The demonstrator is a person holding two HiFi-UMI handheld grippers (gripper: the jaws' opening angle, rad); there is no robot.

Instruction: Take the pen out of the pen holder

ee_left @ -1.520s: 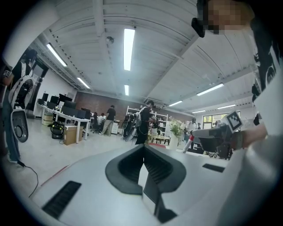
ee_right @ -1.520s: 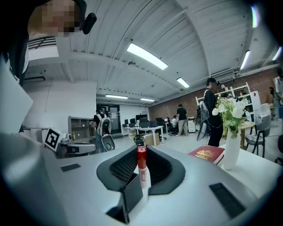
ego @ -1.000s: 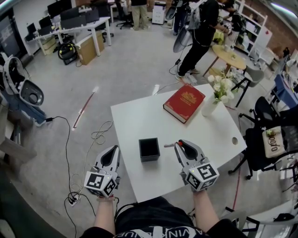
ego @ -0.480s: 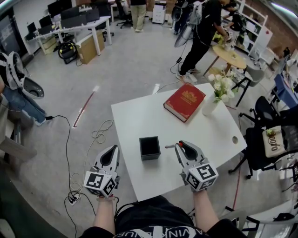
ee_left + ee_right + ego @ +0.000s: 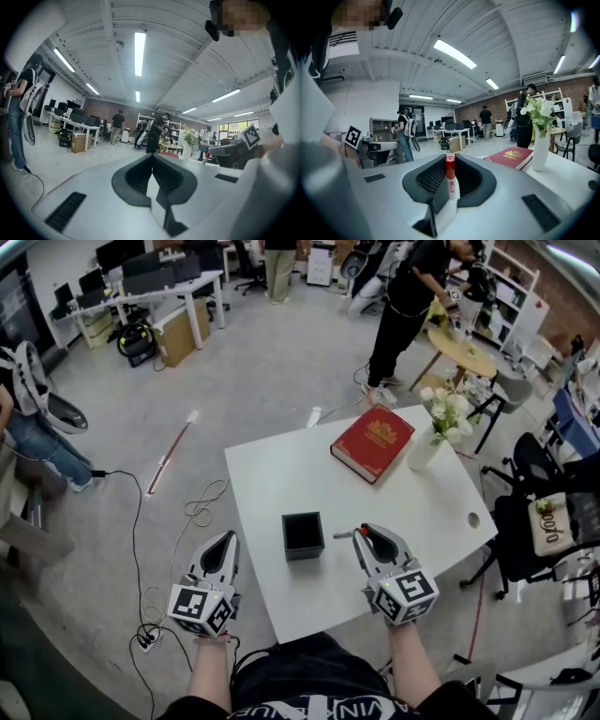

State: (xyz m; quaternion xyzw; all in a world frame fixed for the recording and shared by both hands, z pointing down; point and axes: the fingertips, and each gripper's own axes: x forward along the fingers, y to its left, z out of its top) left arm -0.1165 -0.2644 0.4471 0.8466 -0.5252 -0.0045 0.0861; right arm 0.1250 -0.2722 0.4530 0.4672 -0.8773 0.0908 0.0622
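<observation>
The black square pen holder (image 5: 303, 536) stands on the white table (image 5: 272, 479) near its front edge. It looks empty from above. Just right of it, my right gripper (image 5: 356, 538) is shut on a white pen with a red cap (image 5: 450, 178). The pen's end (image 5: 342, 534) sticks out leftward toward the holder, level with its rim. In the right gripper view the pen stands upright between the jaws. My left gripper (image 5: 226, 545) hovers off the table's left edge, above the floor. Its jaws (image 5: 152, 158) meet with nothing between them.
A red book (image 5: 372, 444) lies at the table's far side beside a white vase of flowers (image 5: 424, 452). Cables (image 5: 200, 509) trail on the floor to the left. A black chair with a bag (image 5: 539, 521) stands at the right. People stand farther back.
Both grippers, the pen and the holder keep their places. Only people in the background have shifted.
</observation>
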